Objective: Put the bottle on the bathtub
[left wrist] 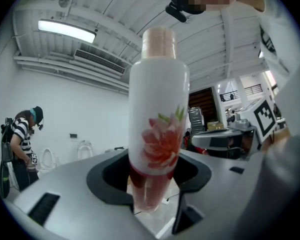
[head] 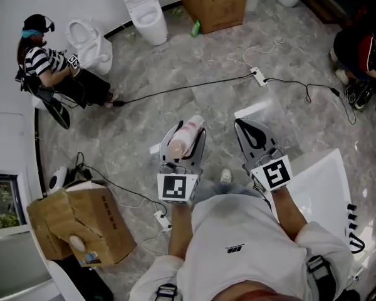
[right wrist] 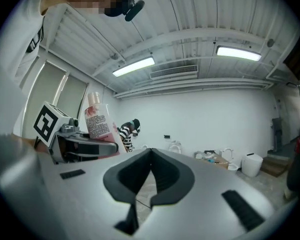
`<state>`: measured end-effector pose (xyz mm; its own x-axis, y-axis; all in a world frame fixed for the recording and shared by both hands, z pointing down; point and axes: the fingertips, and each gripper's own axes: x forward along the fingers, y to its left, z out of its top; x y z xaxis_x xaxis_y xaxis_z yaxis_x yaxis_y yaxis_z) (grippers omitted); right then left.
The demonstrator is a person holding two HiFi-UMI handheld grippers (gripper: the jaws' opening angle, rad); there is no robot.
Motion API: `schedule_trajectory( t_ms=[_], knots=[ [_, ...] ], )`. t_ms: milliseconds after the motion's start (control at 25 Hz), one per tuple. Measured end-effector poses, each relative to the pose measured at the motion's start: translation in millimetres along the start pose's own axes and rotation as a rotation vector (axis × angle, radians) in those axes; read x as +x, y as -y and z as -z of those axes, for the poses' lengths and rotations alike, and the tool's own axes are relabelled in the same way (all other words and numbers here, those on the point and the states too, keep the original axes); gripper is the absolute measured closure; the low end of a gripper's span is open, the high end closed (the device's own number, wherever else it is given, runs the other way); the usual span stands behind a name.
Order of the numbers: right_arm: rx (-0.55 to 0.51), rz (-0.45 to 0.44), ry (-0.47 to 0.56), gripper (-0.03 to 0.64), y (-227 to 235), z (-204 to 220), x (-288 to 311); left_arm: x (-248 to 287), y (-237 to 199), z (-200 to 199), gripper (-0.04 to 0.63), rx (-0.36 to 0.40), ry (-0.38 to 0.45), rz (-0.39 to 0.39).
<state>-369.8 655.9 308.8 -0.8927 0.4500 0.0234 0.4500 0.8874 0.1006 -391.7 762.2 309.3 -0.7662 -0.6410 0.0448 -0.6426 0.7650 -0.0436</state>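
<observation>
The bottle (head: 183,140) is white with a pink flower print and a pale pink cap. It stands between the jaws of my left gripper (head: 189,130), which is shut on its lower part. In the left gripper view the bottle (left wrist: 157,124) rises upright from the dark pads of the left gripper (left wrist: 151,194). My right gripper (head: 241,125) is beside it at the right, shut and empty. In the right gripper view its jaws (right wrist: 151,153) meet with nothing between them, and the bottle (right wrist: 97,121) shows at the left. A white bathtub (head: 323,190) lies at the lower right, beside the right hand.
Marble floor with a black cable and a power strip (head: 258,75) ahead. Cardboard boxes stand at the lower left (head: 81,224) and at the top (head: 213,2). White toilets (head: 144,8) line the far side. A person in a striped shirt (head: 47,64) crouches at the left.
</observation>
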Motion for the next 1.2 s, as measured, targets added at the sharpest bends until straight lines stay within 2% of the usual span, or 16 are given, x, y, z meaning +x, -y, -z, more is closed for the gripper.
schedule_trajectory(
  t_ms=[120,240,360,520,600,920,1200],
  knots=[
    [0.004,0.071,-0.001,0.624,23.2,-1.9,-7.5,25.0,12.4,-2.7,0.367,-0.008,0.006,0.066],
    [0.012,0.141,0.0,0.624,54.5,0.7,-25.2,53.3,38.3,-5.8,0.367,0.015,0.004,0.136],
    [0.023,0.274,-0.01,0.624,89.6,4.3,-50.8,89.3,71.7,-9.9,0.367,0.03,0.006,0.27],
    [0.033,0.398,-0.015,0.624,137.2,-0.6,-79.2,132.4,113.8,-21.9,0.367,0.034,0.011,0.394],
    [0.04,0.499,-0.018,0.624,153.1,2.5,-98.8,148.9,138.9,-22.8,0.367,0.037,0.015,0.494],
    [0.056,0.841,-0.048,0.624,193.0,23.2,-156.1,189.6,215.1,-13.7,0.367,0.047,0.03,0.827],
    [0.039,1.065,-0.099,0.624,221.5,39.5,-188.4,230.6,259.8,-2.1,0.367,0.061,0.026,1.041]
  ],
)
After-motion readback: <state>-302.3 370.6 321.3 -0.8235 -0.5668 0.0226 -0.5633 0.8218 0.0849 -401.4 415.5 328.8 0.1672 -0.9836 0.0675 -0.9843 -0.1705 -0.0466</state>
